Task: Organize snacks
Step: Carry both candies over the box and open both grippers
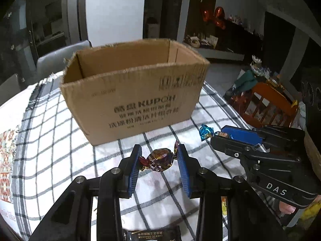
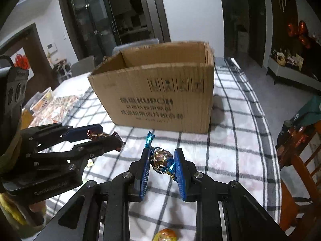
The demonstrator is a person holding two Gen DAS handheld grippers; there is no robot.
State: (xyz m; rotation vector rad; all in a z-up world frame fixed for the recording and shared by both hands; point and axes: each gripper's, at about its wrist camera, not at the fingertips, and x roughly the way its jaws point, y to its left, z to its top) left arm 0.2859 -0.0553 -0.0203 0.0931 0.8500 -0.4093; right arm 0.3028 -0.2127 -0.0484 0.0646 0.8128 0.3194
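Left gripper [image 1: 159, 159]: fingers closed on a dark purple-gold candy [image 1: 159, 160], pinched between the blue pads. Right gripper [image 2: 163, 161]: nearly shut, clamping a blue-gold candy [image 2: 161, 159] between its pads. Open cardboard box [image 1: 136, 92] stands beyond both fingertips on the checked cloth [image 1: 60, 150].

Both grippers tilt downward, side by side. The left gripper [image 1: 159, 157] is clamped; so is the right gripper [image 2: 162, 159].
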